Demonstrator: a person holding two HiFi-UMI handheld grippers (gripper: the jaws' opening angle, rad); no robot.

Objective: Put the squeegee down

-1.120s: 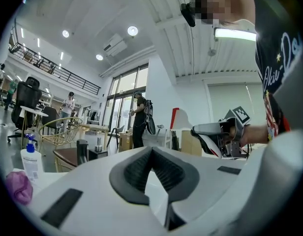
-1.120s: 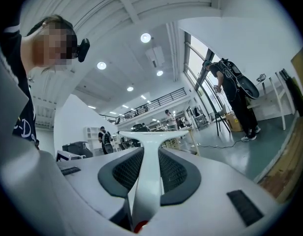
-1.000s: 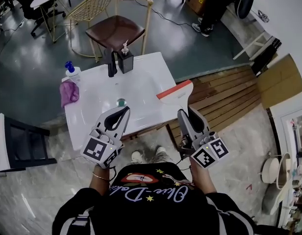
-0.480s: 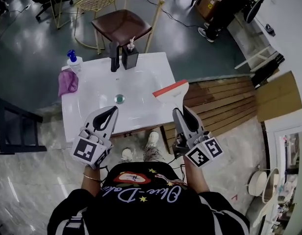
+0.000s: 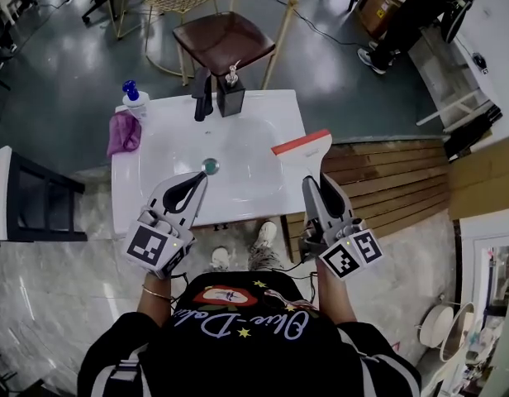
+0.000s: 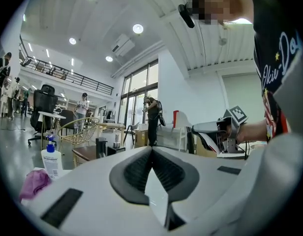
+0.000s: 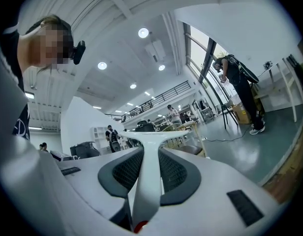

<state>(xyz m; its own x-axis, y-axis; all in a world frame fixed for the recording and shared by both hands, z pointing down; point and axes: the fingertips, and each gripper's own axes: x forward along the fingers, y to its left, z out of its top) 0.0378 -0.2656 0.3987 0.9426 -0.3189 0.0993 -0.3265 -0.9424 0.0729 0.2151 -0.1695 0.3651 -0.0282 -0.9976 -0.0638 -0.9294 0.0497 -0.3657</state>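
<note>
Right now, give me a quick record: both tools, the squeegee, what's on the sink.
left tool: shut, empty
right tool: shut on the squeegee's handle
squeegee: red-edged blade forward, by the sink's right edge, not yet set down
sink: white, drain in the middle
back rim: black faucet, soap dispenser
back left corner: purple cloth, blue-capped bottle
</note>
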